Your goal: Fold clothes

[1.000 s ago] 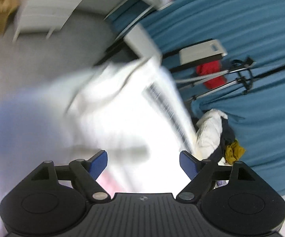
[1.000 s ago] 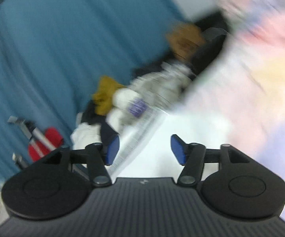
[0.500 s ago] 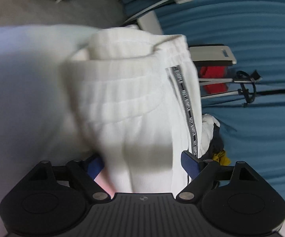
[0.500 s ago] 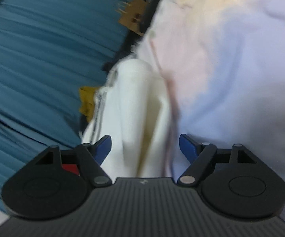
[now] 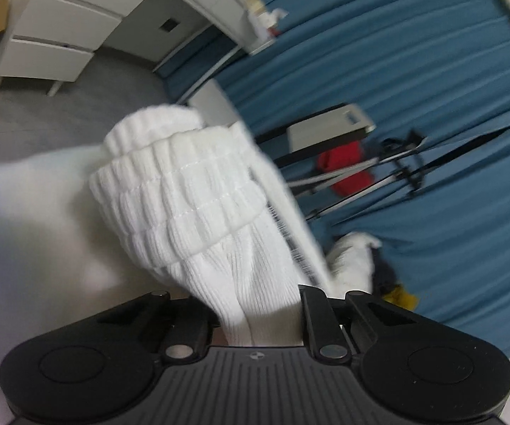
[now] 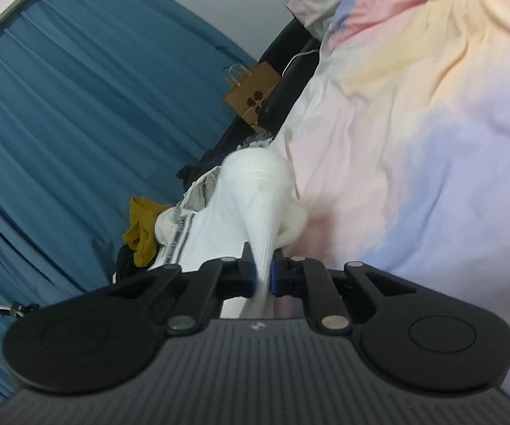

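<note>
A white ribbed garment (image 5: 191,205) with a gathered elastic waistband and a striped side tape lies on a pastel bedsheet (image 6: 414,141). In the left wrist view its cloth bunches up between the fingers of my left gripper (image 5: 256,304), whose jaws are closing on it and pinch it. The right wrist view shows the same white garment (image 6: 251,194) rising in a fold. My right gripper (image 6: 262,276) has its blue pads pressed together on that fold, jaws closing tight. The left gripper's pads are hidden by the cloth.
Blue curtains (image 6: 78,124) hang beyond the bed. A pile of clothes with a mustard piece (image 6: 143,223) lies at the bed's edge. A paper bag (image 6: 251,95) stands further back. A white drawer cabinet (image 5: 49,46) and a tripod with a red item (image 5: 347,166) stand on the floor.
Both grippers stood open a second ago. The white garment came between their fingers, and both jaws have closed on it. The right gripper has come down toward the bed.
</note>
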Demonstrator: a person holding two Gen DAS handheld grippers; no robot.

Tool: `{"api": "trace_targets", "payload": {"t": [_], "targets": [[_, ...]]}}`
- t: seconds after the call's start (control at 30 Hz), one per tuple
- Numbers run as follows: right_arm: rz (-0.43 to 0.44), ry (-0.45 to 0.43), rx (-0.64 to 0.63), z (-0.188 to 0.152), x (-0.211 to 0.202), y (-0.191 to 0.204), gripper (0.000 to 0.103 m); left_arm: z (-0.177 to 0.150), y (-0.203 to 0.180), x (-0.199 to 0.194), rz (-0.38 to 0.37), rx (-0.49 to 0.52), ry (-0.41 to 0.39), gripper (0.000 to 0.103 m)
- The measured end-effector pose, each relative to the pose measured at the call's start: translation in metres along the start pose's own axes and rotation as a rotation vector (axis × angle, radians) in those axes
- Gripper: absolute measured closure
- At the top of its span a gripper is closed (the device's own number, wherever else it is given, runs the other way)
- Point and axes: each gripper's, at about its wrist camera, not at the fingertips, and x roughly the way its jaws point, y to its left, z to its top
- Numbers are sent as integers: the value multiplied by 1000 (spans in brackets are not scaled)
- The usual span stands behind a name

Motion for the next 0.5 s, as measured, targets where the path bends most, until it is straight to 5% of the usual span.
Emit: {"api": "trace_targets", "payload": {"t": [0.23, 0.33, 0.5], "targets": [[-9, 128, -30, 24, -59, -16, 93, 17, 0, -53, -38, -37, -69, 89], [-53, 184, 59, 29, -83, -29, 93, 23, 11, -71, -18, -74, -56, 89], [-62, 215, 146, 41, -138, -34, 93, 25, 12, -98, 68, 12, -9, 89]]}}
